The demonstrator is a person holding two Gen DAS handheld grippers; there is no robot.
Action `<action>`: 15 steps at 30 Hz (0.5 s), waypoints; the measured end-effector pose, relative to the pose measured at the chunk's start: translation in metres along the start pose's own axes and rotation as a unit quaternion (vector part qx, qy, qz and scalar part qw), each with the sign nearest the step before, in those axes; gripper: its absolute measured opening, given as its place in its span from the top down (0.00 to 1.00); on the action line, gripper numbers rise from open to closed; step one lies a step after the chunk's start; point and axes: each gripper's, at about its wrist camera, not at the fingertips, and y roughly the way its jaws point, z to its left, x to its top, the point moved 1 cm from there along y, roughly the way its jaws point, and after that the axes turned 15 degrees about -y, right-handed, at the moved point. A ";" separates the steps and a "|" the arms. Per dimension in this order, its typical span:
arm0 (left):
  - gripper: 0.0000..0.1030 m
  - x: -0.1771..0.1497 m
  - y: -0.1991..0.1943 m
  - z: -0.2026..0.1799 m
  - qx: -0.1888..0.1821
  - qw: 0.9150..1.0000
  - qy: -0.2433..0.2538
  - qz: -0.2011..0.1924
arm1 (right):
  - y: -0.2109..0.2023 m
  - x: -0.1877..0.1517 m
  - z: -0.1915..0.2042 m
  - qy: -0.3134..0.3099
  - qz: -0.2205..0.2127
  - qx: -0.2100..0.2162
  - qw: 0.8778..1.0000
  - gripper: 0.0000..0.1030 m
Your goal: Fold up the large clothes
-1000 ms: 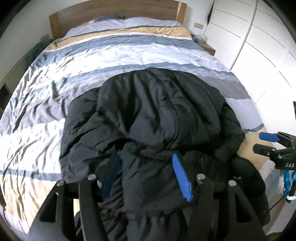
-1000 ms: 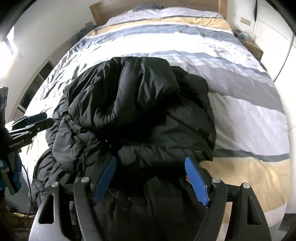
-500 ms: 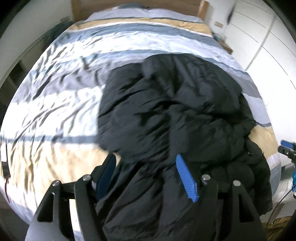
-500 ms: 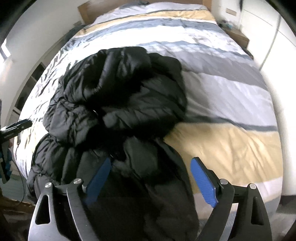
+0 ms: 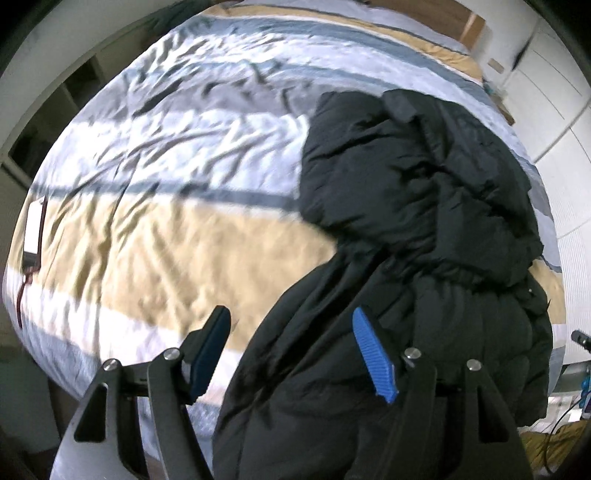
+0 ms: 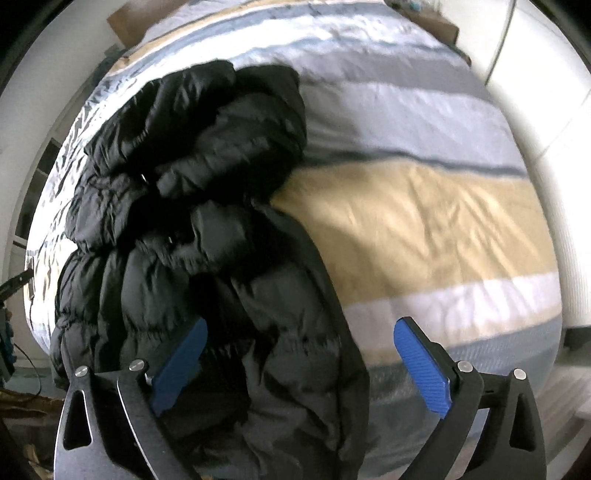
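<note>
A black puffer jacket [image 5: 424,192] lies bunched on the striped bed [image 5: 166,229], its lower part hanging over the near edge. My left gripper [image 5: 291,350] is open above the jacket's left edge: one pad is over the bedding, the other over the black fabric, and neither presses on it. In the right wrist view the jacket [image 6: 192,155] fills the left side. My right gripper [image 6: 299,365] straddles its right edge with jaws opening wide. Its left pad is over the jacket and its right pad over the bed [image 6: 424,221].
A white flat object with a red cable [image 5: 33,229] lies at the bed's left edge. White wardrobe doors [image 5: 546,92] stand at the right and open shelves [image 5: 55,110] at the left. A wooden nightstand [image 6: 436,22] stands by the head of the bed.
Both grippers slid outward from the jacket's middle, the left to its left edge, the right to its right edge. Both jaws stand wider, the right much more so.
</note>
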 end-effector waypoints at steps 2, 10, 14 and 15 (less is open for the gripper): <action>0.34 -0.009 0.002 0.018 -0.001 1.000 -0.019 0.012 | 0.007 -0.011 -0.001 0.007 0.015 0.008 1.000 0.03; 0.34 -0.049 0.024 0.067 0.001 0.995 -0.073 0.070 | 0.041 -0.048 -0.006 0.038 0.074 0.039 0.996 0.02; 0.34 -0.070 0.042 0.079 -0.015 0.991 -0.087 0.101 | 0.055 -0.062 -0.012 0.065 0.095 0.046 0.992 0.02; 0.34 -0.074 0.048 0.081 -0.020 0.990 -0.087 0.110 | 0.059 -0.066 -0.013 0.070 0.101 0.046 0.991 0.02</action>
